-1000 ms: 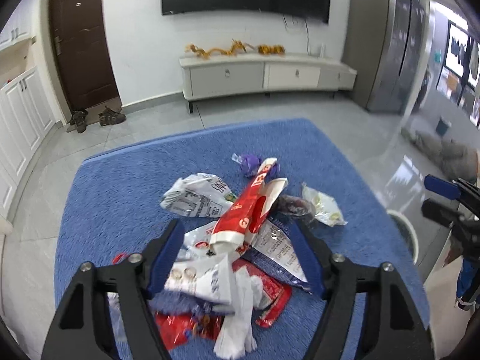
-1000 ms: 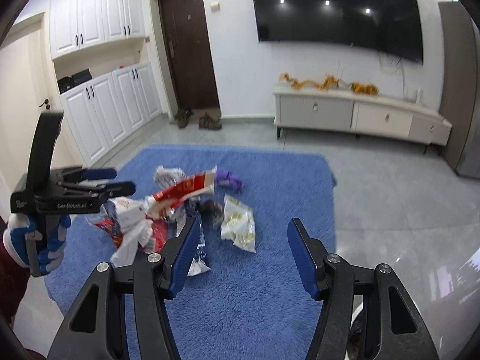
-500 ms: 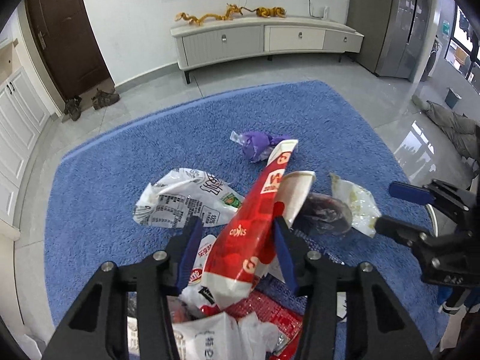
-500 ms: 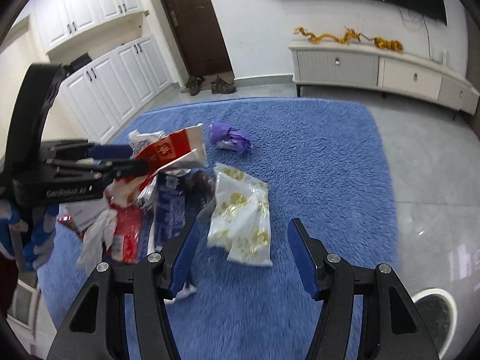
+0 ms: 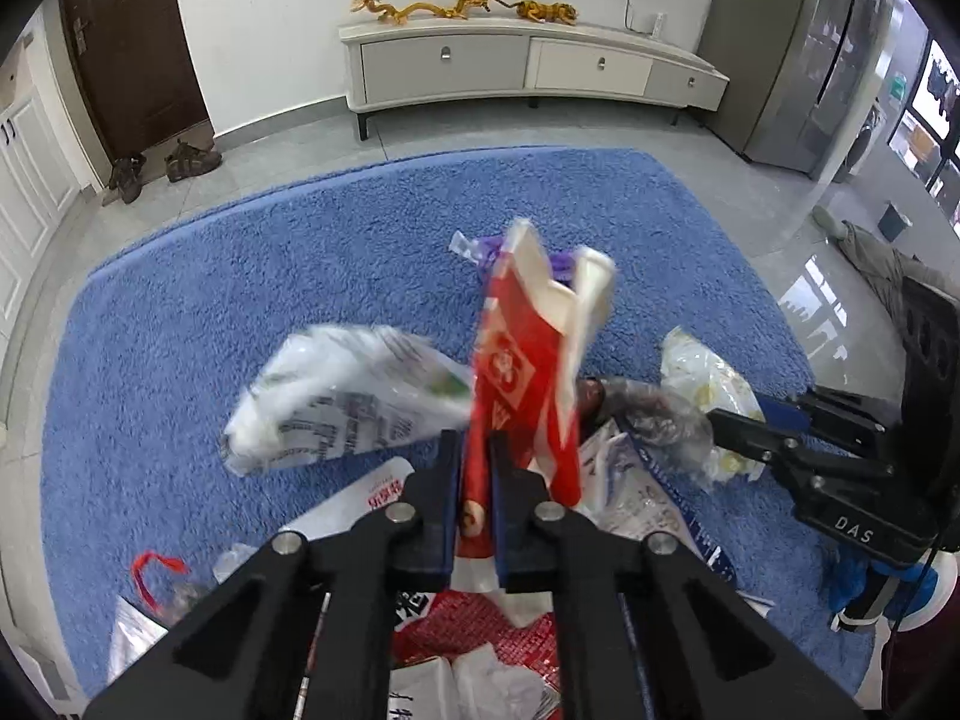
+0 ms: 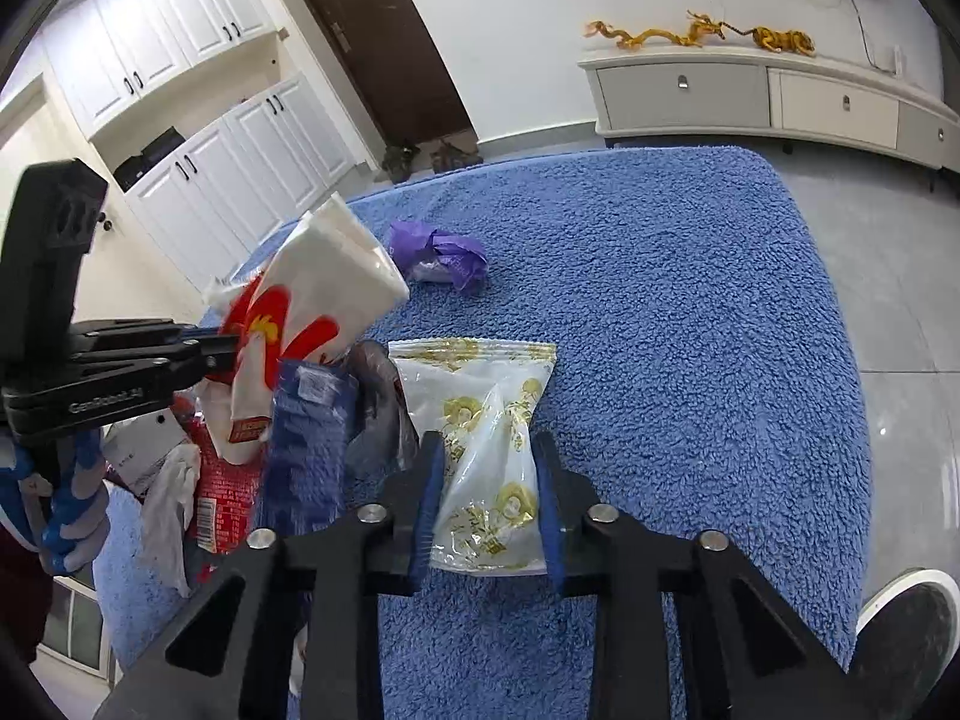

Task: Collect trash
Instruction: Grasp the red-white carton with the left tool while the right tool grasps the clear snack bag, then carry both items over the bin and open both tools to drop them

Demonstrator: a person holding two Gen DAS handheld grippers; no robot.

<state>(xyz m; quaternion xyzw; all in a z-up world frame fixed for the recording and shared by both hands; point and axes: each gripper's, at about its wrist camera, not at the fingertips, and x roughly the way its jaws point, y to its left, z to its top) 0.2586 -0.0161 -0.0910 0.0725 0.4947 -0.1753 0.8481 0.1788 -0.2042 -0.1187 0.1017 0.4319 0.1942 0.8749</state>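
My left gripper (image 5: pixel 477 468) is shut on a red and white wrapper (image 5: pixel 528 354) and holds it above the trash pile on the blue rug (image 5: pixel 210 300). It shows in the right wrist view (image 6: pixel 222 354) with the wrapper (image 6: pixel 306 312). My right gripper (image 6: pixel 486 480) has narrowed around a clear bag with gold print (image 6: pixel 486 432) that lies on the rug (image 6: pixel 660 300); I cannot tell whether the pads press it. The right gripper shows in the left wrist view (image 5: pixel 750 426) beside the bag (image 5: pixel 708 378).
More trash lies on the rug: a white printed bag (image 5: pixel 336 402), a purple wrapper (image 6: pixel 438 252), a blue packet (image 6: pixel 306 438), red packets (image 5: pixel 474 630) and a tissue (image 6: pixel 168 510). A bin rim (image 6: pixel 906 630) is at the lower right. A low cabinet (image 5: pixel 528 66) stands along the wall.
My left gripper has shut on the red and white wrapper and raised it. My right gripper has come down over the gold-print bag and its jaws have narrowed around it.
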